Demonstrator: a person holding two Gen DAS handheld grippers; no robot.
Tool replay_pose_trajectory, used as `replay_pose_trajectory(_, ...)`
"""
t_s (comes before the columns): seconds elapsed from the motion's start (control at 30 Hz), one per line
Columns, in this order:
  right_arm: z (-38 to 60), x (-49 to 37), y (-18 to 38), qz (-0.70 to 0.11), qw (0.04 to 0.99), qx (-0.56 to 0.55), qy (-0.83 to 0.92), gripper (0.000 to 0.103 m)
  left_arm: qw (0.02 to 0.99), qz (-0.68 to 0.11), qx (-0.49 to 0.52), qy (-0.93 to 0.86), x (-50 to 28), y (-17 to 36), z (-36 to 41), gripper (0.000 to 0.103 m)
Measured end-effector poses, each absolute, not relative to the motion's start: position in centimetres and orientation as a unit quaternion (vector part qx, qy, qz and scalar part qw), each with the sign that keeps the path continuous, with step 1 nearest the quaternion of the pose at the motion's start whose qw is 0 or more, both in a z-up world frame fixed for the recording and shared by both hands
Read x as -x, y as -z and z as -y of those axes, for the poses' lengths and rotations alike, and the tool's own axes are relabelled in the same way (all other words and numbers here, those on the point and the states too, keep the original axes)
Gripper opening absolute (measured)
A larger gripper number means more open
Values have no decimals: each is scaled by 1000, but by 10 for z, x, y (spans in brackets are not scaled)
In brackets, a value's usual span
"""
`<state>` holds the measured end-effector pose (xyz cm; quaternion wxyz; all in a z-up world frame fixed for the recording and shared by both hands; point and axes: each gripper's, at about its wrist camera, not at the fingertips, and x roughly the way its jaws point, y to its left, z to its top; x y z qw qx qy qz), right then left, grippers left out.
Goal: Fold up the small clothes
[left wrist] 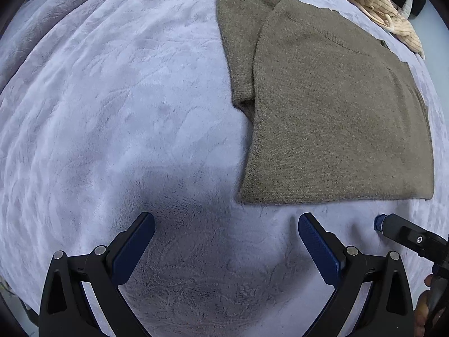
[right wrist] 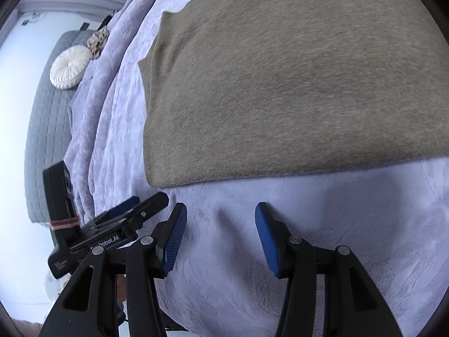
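An olive-brown knit sweater (left wrist: 331,118) lies flat on the lavender blanket (left wrist: 112,112), with one sleeve (left wrist: 241,45) folded along its left side. My left gripper (left wrist: 226,224) is open and empty, just short of the sweater's near hem and to its left. The right gripper's tip (left wrist: 393,229) shows at the right of that view. In the right wrist view the sweater (right wrist: 280,84) fills the upper half. My right gripper (right wrist: 220,219) is open and empty, close before the hem. The left gripper (right wrist: 134,213) lies to its left.
A cream striped garment (left wrist: 378,5) lies bunched at the far right beyond the sweater. In the right wrist view a round white cushion (right wrist: 68,67) rests on a grey quilted bed (right wrist: 42,140) past the blanket's left edge.
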<state>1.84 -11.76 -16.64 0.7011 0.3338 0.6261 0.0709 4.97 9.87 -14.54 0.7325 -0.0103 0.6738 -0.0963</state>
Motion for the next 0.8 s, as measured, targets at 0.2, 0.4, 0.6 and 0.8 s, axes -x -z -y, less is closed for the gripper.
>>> replay_pose_trajectory(0.2,128,-13,172,-605,698,-376,-70,55,731,-675,16,95,-51,148,-88,102)
replay_pose_trajectory(0.4,129,-15,179,-591,685,-419,-74,66,741,-661,62,96,-59,137,-84,102)
replay_pose_trajectory(0.6,113,-30,184,-579,674,-448,-95,68,737,-659,123,87,-72,137,-97,102)
replay_pose_trajectory(0.8,102,-49,208,-541,642,-534,-100,68,729,-650,185,112,-91,144,-109,102)
